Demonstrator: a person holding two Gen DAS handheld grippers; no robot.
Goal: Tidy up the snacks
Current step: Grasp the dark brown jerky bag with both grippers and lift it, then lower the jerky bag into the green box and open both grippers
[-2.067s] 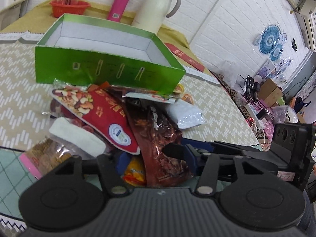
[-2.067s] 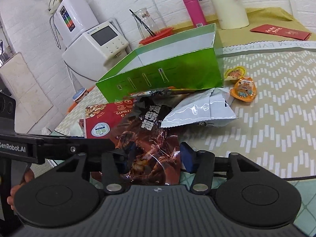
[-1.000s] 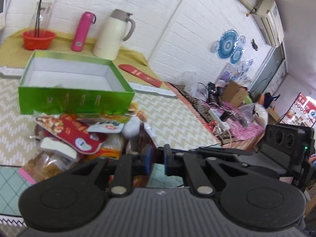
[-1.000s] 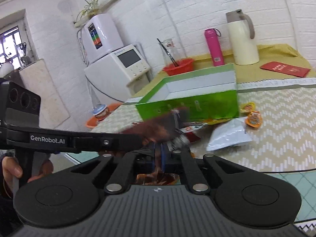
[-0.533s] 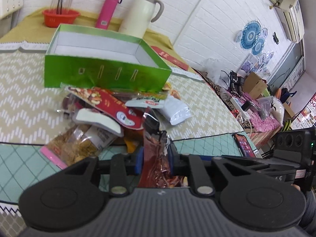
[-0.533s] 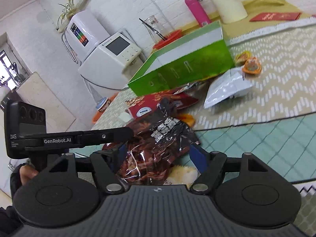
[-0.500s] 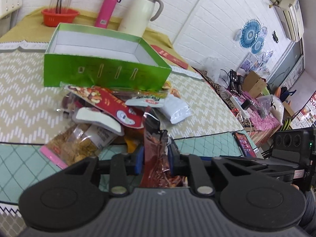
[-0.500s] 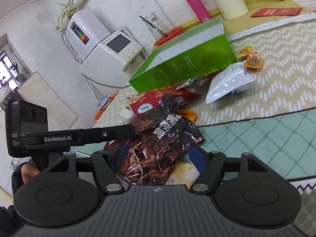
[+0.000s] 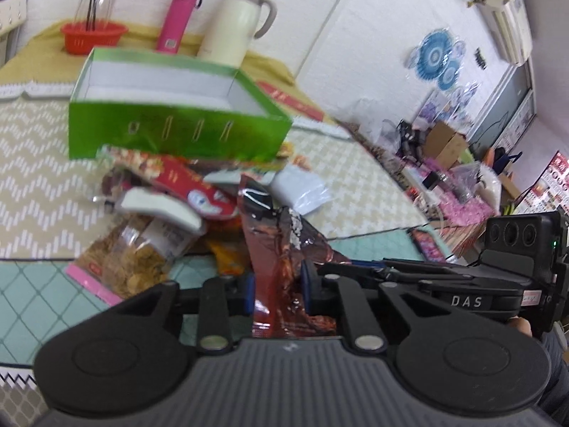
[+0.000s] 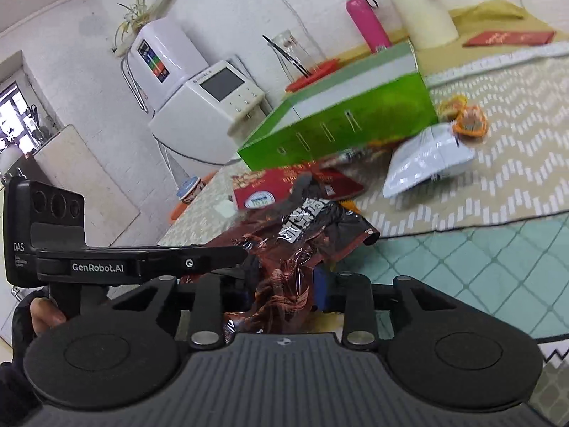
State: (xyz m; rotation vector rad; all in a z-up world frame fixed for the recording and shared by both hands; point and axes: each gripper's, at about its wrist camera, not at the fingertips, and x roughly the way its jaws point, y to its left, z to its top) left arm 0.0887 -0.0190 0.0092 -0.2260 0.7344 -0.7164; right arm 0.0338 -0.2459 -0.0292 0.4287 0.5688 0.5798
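- While you look past the pile, your green box [image 9: 170, 135] sits open-topped on the zigzag cloth [image 9: 32, 163], long side toward you.
- Your brown foil snack bag [image 9: 284, 249] runs lengthwise from you toward that box, its far end raised.
- Your left gripper [image 9: 277, 290] pinches the bag's near end.
- Your right gripper [image 10: 284, 284] has just been narrowing around the bag; whether its fingers press the bag I cannot tell.
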